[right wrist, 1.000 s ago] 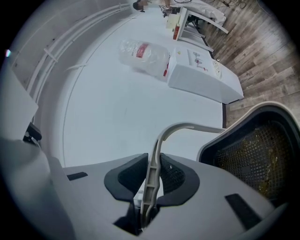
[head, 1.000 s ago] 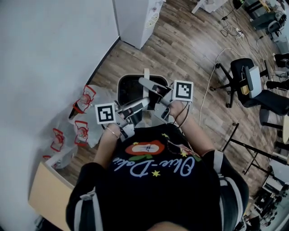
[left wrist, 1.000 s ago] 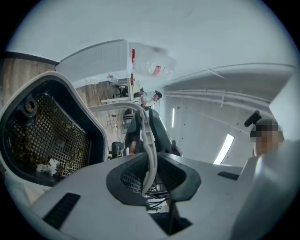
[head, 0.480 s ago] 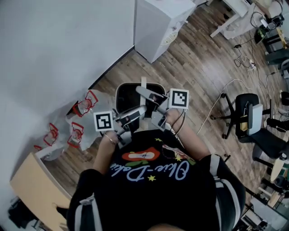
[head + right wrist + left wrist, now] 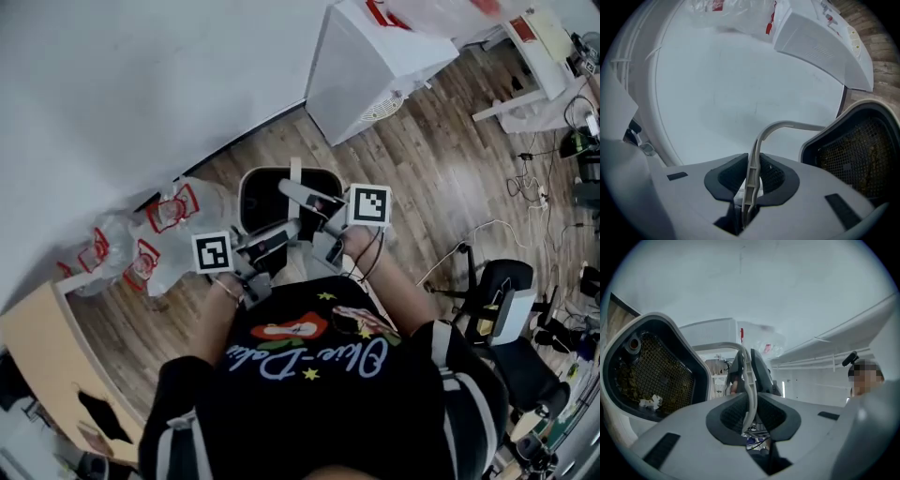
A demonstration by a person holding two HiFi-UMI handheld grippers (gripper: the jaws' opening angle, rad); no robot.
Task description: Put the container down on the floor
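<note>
The container is a white-rimmed bin with a dark mesh inside, hanging in front of me above the wooden floor. Its thin white handle arches over it. My left gripper is shut on that handle, with the bin's mesh opening to its left. My right gripper is shut on the same handle, and the bin shows at that view's right. The right gripper's dark fingers appear just beyond the left jaws.
A white wall runs along the far left, with clear plastic bags printed in red at its foot. A white cabinet stands farther back. A wooden tabletop is at lower left, an office chair and cables at right.
The view has swung round: the white cabinet and the bags have slid across the picture. Both grippers stay shut on the handle, and the bin has moved with them, slightly lower.
</note>
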